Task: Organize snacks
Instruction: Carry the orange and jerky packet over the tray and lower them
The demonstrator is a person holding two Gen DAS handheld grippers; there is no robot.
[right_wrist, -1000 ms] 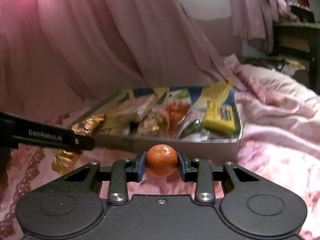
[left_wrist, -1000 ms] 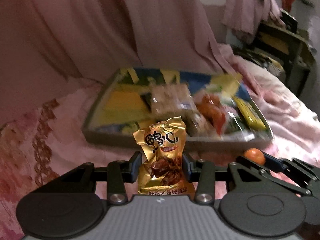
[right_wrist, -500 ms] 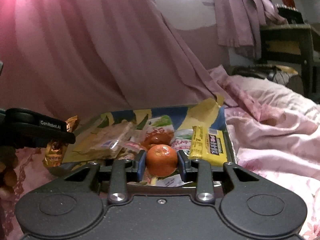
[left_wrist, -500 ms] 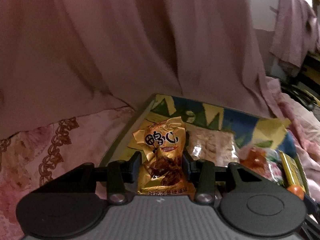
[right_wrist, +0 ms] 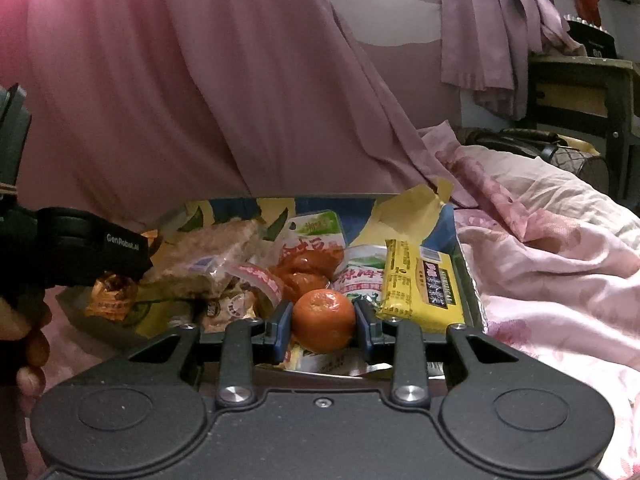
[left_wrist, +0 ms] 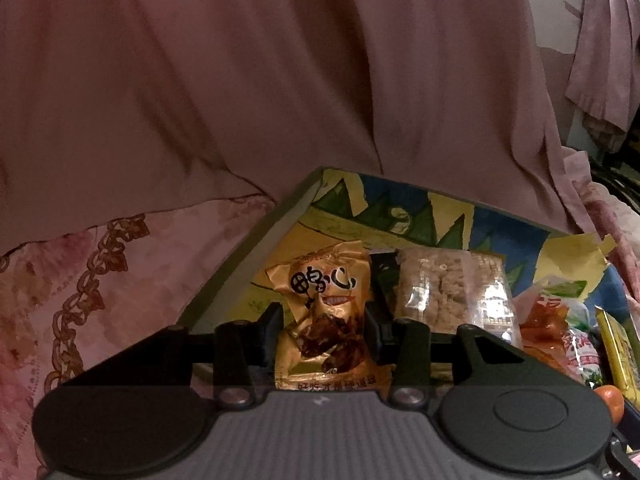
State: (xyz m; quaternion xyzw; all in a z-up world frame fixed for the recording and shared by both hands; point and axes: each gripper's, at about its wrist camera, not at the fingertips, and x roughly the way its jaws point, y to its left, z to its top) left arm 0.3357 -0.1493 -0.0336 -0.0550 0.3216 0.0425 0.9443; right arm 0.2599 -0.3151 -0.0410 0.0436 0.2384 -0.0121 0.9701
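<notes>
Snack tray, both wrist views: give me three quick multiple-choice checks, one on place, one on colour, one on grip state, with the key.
1. Where is the gold snack packet?
A. held over the tray's left part
B. lying on the bedspread
C. under the yellow pack

2. What colour is the long pack at the right side of the tray?
A. blue
B. yellow
C. white

3. What is the right gripper doing?
A. open, holding nothing
B. shut on a packet
C. shut on the orange

Key: 1 A, the left gripper clamps it above the tray floor; 2 B, its wrapper is yellow; 3 C, both fingers press the fruit.
</notes>
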